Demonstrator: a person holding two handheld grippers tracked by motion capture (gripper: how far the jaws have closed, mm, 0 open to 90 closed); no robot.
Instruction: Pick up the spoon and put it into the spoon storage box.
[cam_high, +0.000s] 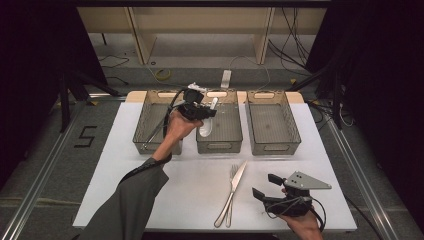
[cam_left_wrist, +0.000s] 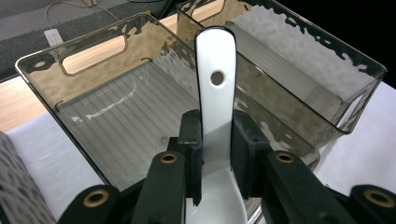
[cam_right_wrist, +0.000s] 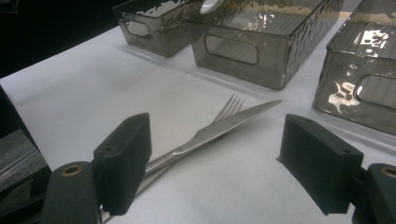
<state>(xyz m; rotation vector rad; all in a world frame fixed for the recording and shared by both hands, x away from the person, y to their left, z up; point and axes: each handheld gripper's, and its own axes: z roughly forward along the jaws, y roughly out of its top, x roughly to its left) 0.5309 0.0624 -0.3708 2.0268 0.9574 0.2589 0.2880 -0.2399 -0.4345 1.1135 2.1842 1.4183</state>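
Sorting is underway: our left gripper (cam_left_wrist: 217, 154) clamps a white spoon (cam_left_wrist: 215, 93) over the middle bin (cam_high: 219, 145). Knife (cam_high: 238, 176) and fork (cam_high: 228, 200) remain on the table beside our right gripper (cam_right_wrist: 229, 172), whose jaws stand apart.

left claw (cam_high: 207, 111) holds white spoon (cam_high: 207, 125) over middle bin (cam_high: 220, 140).

left hand-held gripper (cam_high: 212, 111) — black, cabled | right hand-held gripper (cam_high: 266, 186) — grey triangular plate | grey sleeve (cam_high: 131, 200)

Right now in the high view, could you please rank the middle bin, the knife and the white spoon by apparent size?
1. Middle bin
2. Knife
3. White spoon, partly hidden by the left claw, so less sure.
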